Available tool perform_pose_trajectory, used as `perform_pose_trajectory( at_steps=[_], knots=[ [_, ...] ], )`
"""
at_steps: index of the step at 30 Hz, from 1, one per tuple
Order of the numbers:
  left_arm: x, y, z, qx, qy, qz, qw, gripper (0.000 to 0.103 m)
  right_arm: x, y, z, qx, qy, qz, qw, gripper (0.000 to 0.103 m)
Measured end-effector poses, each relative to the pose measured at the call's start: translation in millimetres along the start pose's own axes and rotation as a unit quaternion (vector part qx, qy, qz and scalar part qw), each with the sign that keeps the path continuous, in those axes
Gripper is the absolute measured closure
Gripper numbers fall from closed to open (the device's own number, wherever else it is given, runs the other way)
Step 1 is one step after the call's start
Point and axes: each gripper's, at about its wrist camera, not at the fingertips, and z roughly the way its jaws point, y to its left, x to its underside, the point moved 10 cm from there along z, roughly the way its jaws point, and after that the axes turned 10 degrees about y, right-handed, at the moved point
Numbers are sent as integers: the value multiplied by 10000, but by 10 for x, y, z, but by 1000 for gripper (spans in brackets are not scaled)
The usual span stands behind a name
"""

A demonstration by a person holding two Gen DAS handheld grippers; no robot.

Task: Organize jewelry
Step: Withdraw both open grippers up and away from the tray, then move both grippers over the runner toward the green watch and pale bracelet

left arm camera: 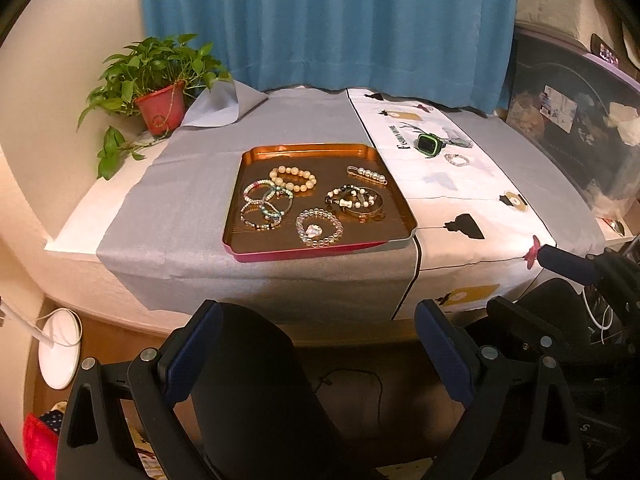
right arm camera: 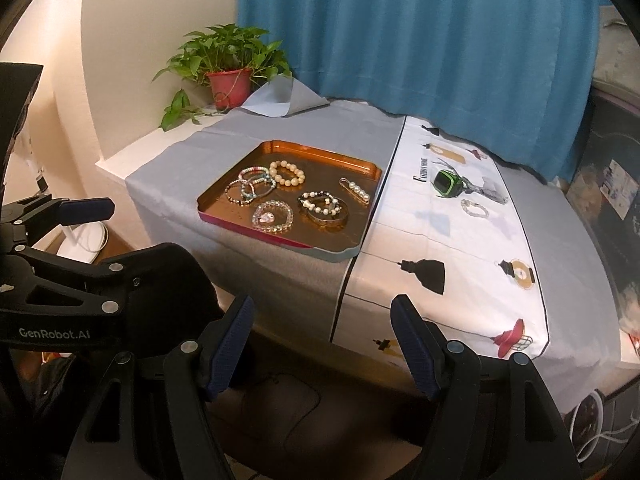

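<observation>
We hold both grippers off the table's near edge. Left gripper (left arm camera: 316, 344): fingers spread, nothing between. Right gripper (right arm camera: 322, 344): fingers spread, empty too. Copper tray (left arm camera: 256, 248) sits on the grey cloth (left arm camera: 180, 200), at twelve o'clock from the left gripper. In it: cream bead bracelet (left arm camera: 293, 178) at the far side, clear bead bracelet (left arm camera: 319, 227) nearest us, pearl hair clip (left arm camera: 367, 175) at two o'clock. Green watch (left arm camera: 430, 146) and a small clear bracelet (left arm camera: 457, 159) lie on the printed cloth (left arm camera: 460, 208), outside the tray.
</observation>
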Motion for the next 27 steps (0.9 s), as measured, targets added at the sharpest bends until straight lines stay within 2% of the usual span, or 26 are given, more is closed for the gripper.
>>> perform_pose_trajectory(
  at_steps=[19, 27],
  knots=[
    [7, -28, -34, -13, 6, 40, 10000, 7, 30, 12, -52, -2, 16, -10, 10000, 31],
    [-23, -35, 61, -17, 110, 71, 9999, 7, 47, -59, 69, -33, 112, 33, 9999, 31]
  ],
)
